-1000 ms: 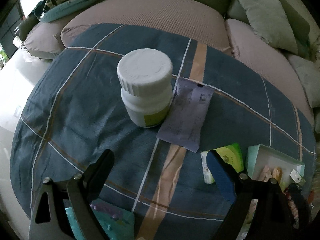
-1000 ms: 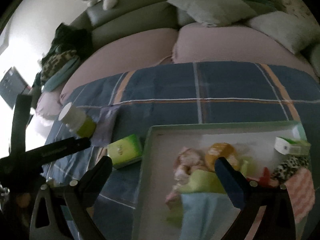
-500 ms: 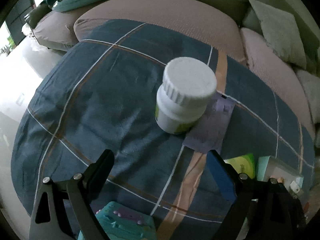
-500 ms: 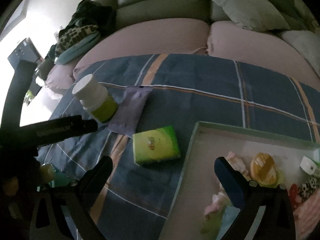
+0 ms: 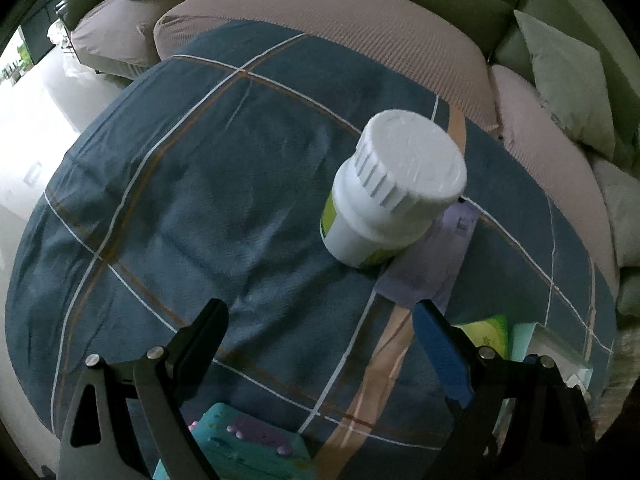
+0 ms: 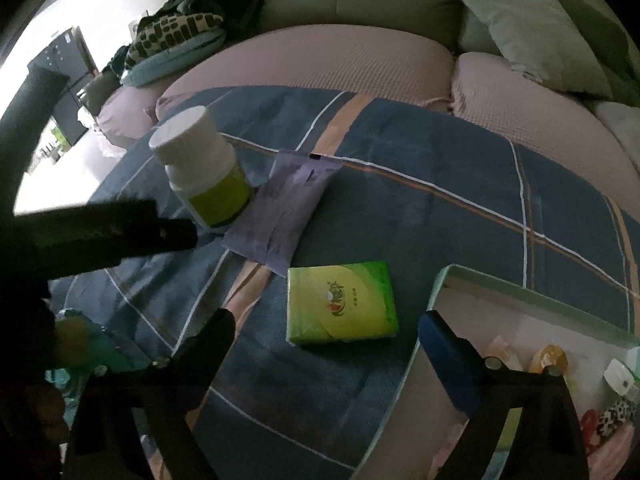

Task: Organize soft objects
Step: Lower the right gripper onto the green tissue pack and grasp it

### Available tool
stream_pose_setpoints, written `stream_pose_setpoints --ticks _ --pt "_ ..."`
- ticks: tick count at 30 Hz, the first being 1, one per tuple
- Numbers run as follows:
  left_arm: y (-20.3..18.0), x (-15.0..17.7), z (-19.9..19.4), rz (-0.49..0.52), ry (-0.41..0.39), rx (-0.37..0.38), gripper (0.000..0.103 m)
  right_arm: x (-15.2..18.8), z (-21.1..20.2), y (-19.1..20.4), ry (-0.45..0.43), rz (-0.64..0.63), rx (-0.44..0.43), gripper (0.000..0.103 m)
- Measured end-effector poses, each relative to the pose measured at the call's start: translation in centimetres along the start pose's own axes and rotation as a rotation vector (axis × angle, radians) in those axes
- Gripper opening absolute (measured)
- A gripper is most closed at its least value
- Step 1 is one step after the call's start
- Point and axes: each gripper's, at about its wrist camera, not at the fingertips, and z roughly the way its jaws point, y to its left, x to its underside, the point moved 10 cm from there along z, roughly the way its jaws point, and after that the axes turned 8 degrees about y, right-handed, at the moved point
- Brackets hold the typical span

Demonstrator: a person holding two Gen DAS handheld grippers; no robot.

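Green tissue pack point(image 6: 341, 303) lies flat on the plaid blue cloth point(image 6: 440, 208), just ahead of the right gripper point(image 6: 324, 332), between its two fingers and a bit far of the tips; long axis roughly left-right across the gap. Right jaws wide but closing, nothing between the pads yet. Right hand is clearly nearer; likely the pick. Left gripper point(image 5: 320, 320) spread apart, empty, aimed at bare cloth with the white bottle point(image 5: 394, 188) standing far-right of it. Purple soft pack point(image 6: 282, 208) lies far-left of the tissue pack, nearly touching its corner, bottle's base against its left edge. Tray point(image 6: 440, 280) with small items sits right of the tissue pack, rim close to the right finger; could snag. Teal item point(image 5: 248, 452) near the left gripper's base.
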Motion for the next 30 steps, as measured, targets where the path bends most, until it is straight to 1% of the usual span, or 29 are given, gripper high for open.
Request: stream_pose_setpoints --ticks 3,9,12,14,16,22,24,26,30 --pt "0.2 0.1 0.0 -0.003 0.002 0.006 0.093 -0.4 0.3 -0.1 0.0 -0.005 0.018 0.095" --pt "0.5 0.0 -0.3 -0.014 -0.007 0.005 0.093 -0.8 0.4 0.6 -0.003 -0.023 0.002 0.094" --pt "0.3 0.0 -0.4 -0.009 -0.007 0.008 0.093 -0.7 0.9 0.7 0.014 -0.034 0.015 0.094" --pt "0.2 0.0 -0.3 -0.006 -0.005 0.006 0.093 -0.7 1.3 0.6 0.024 -0.024 0.009 0.091" --pt "0.2 0.1 -0.3 -0.005 -0.001 0.005 0.093 -0.8 1.6 0.5 0.03 -0.017 0.003 0.087" --pt "-0.2 -0.1 0.2 -0.002 0.008 0.001 0.093 -0.9 2.5 0.4 0.044 -0.019 0.03 0.085" --pt "-0.3 -0.2 0.2 0.001 0.007 0.003 0.093 -0.9 2.7 0.6 0.045 -0.016 0.021 0.084" --pt "-0.5 -0.2 0.2 0.003 0.001 0.005 0.093 -0.6 3.0 0.9 0.055 -0.019 0.01 0.081" --pt "-0.9 -0.3 0.1 0.015 -0.004 0.008 0.093 -0.3 3.5 1.1 0.069 -0.023 0.014 0.068"
